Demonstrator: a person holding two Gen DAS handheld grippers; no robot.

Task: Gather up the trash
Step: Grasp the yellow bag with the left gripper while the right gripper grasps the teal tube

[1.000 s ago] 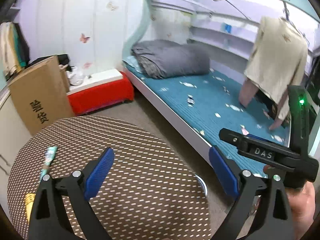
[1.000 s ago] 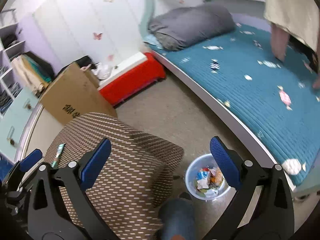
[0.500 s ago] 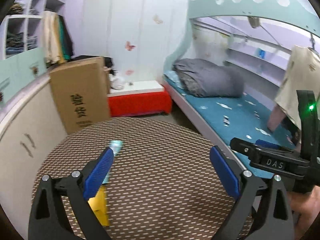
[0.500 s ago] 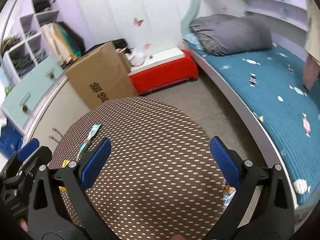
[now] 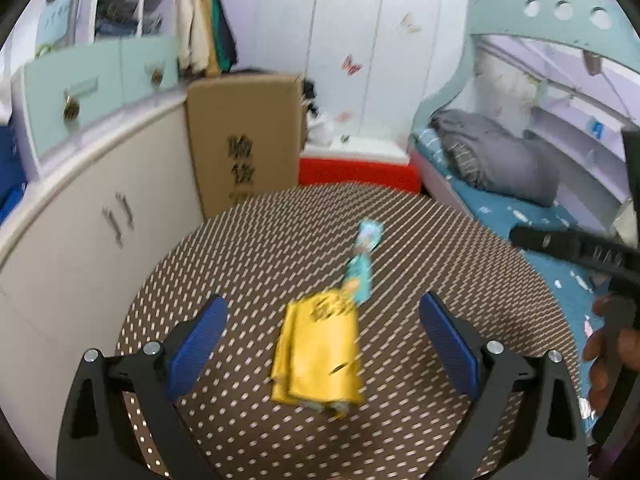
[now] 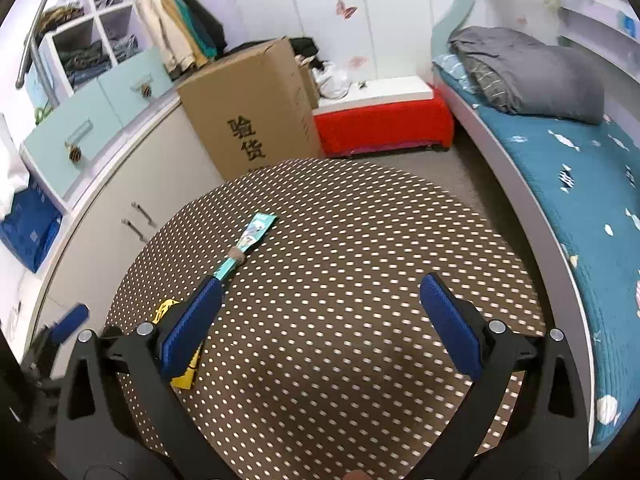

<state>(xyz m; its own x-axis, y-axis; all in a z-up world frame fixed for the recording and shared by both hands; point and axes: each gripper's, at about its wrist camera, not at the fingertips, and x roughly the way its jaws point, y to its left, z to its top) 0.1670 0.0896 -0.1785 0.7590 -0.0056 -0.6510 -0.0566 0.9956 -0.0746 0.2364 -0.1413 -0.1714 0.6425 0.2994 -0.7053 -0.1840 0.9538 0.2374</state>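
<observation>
The left gripper (image 5: 320,340) is wide open, with the crumpled yellow wrapper (image 5: 318,354) on the round dotted brown table (image 5: 460,248) lying between its jaws, probably to take it; a teal wrapper (image 5: 360,264) touches it at 12 o'clock. The right gripper (image 6: 320,328) is wide open and empty

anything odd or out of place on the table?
Two pieces of litter on the patterned table: a crumpled yellow wrapper and, beside it, a twisted teal wrapper. Otherwise nothing looks spilled or damaged.
</observation>
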